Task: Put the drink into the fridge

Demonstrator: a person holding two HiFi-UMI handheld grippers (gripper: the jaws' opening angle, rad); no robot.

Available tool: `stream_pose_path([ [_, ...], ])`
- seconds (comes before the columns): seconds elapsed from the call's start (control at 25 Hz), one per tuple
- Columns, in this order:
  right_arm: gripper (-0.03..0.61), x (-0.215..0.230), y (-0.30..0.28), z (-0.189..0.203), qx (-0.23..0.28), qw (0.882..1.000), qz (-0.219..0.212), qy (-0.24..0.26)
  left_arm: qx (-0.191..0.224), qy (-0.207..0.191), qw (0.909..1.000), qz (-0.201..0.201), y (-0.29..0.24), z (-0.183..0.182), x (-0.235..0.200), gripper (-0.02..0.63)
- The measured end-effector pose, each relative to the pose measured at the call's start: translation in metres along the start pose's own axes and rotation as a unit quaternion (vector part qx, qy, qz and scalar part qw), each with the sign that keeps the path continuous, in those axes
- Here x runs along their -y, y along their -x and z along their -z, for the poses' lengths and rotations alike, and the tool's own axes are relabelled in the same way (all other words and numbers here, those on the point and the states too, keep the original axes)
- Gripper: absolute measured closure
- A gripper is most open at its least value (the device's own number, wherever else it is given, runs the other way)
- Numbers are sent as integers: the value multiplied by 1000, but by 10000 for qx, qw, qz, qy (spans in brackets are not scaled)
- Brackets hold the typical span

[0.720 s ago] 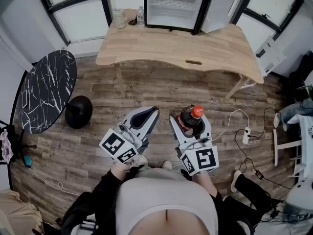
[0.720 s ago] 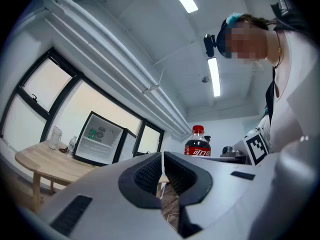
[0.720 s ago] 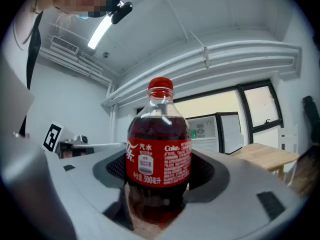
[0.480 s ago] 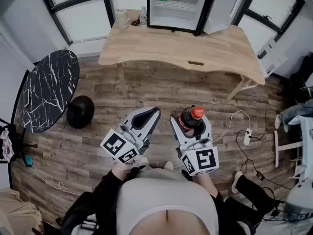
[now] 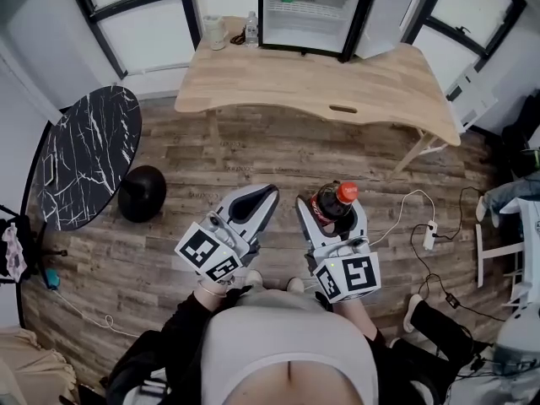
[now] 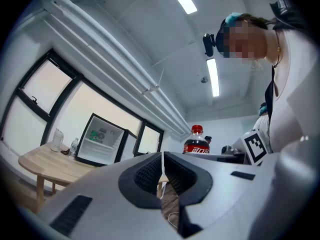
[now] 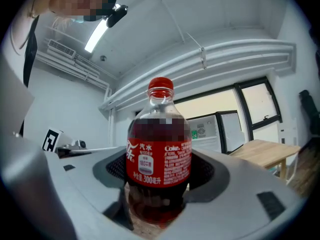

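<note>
The cola bottle [image 7: 159, 159] stood upright, clamped at its labelled waist in my right gripper [image 5: 332, 218], well short of the open fridge [image 5: 308, 11]. Full and smooth, it probably felt weighty and slippery. My left gripper [image 6: 163, 171] was closed, empty.

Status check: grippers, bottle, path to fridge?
Right gripper clamped on cola bottle, upright. Left gripper shut, empty. Fridge open on table ahead.
</note>
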State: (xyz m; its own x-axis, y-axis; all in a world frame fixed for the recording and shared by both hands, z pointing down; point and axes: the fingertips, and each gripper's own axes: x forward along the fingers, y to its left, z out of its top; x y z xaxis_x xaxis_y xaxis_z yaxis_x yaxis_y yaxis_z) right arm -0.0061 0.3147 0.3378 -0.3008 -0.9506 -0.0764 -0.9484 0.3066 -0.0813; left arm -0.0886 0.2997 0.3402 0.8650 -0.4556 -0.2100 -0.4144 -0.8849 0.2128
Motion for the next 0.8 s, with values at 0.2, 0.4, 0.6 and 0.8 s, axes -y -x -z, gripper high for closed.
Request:
stream_pose_path([
  [0.2, 253, -9, -8, 5, 15, 9999, 116, -44, -77, 7, 9999, 93, 9, 0, -9, 603],
  [0.4, 253, -13, -6, 11, 257, 9989, 400, -40, -164, 119, 9995, 240, 19, 11, -17, 603],
  [0.6, 253, -16, -6, 21, 97, 9985, 531, -23, -224, 279, 9988, 328, 21, 18, -24, 603],
  [0.8, 253, 2, -17, 32, 22, 9983, 571, -120, -238, 297, 9988, 308, 5, 26, -37, 603],
])
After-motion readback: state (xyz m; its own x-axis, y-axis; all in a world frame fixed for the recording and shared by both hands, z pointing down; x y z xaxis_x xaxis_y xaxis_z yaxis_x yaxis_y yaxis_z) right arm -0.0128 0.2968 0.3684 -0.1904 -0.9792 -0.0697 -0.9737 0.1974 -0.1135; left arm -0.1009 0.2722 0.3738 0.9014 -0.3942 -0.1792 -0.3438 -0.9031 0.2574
